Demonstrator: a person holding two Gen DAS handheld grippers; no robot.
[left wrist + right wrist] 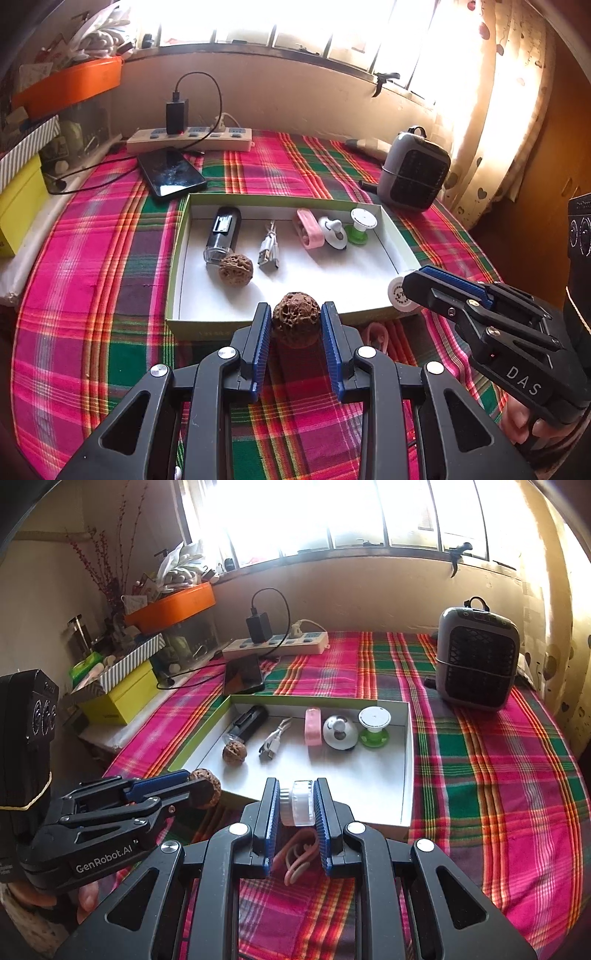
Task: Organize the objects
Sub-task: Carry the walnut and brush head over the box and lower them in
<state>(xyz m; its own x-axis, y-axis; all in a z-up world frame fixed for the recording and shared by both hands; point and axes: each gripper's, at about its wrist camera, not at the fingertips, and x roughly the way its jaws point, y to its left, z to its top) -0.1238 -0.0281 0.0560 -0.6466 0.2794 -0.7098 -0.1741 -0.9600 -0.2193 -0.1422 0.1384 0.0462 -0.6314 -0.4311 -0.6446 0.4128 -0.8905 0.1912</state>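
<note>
Just short of the near wall of the open white box [177,258], the left gripper [296,325] pinches a wrinkled brown walnut [295,320], while the right gripper [296,805], beside it, is clamped on a small white ridged roller [301,802]. Inside the box already lie a second walnut [235,268], a coiled USB cable [269,248] and a black lighter [222,236]. Both loads seem mid-carry toward the box; next, each should clear the near wall, lower onto bare floor and release. A pink loop [297,853] lies outside the box on the plaid cloth [92,258].

Pink loop [301,853] partly behind tongs
</note>
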